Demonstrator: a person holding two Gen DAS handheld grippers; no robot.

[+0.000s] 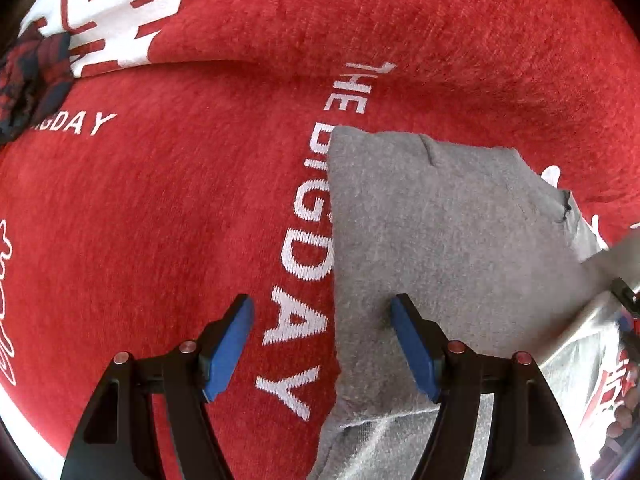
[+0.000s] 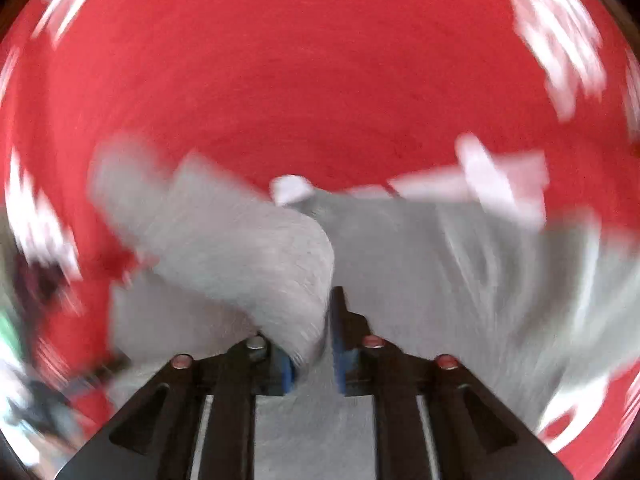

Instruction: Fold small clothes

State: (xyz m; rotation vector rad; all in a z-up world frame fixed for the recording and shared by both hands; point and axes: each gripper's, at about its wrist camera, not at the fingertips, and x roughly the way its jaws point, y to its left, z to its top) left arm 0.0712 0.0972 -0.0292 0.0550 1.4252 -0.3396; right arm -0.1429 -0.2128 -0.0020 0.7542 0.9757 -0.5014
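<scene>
Red blanket (image 1: 180, 208) woven with white "THE BIGDAY", twice. Grey garment (image 1: 432, 240) lies on it, covering part of the lettering. Left gripper (image 1: 322, 312) spread wide, straddling the garment's edge. Right gripper (image 2: 320, 344), blurred view, pinching a raised grey fold. Plaid cloth (image 1: 32, 76) at far left.

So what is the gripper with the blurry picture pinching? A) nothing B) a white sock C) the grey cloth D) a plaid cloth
C: in the right wrist view, the right gripper has a fold of the grey cloth bunched between its narrowed blue pads.
</scene>
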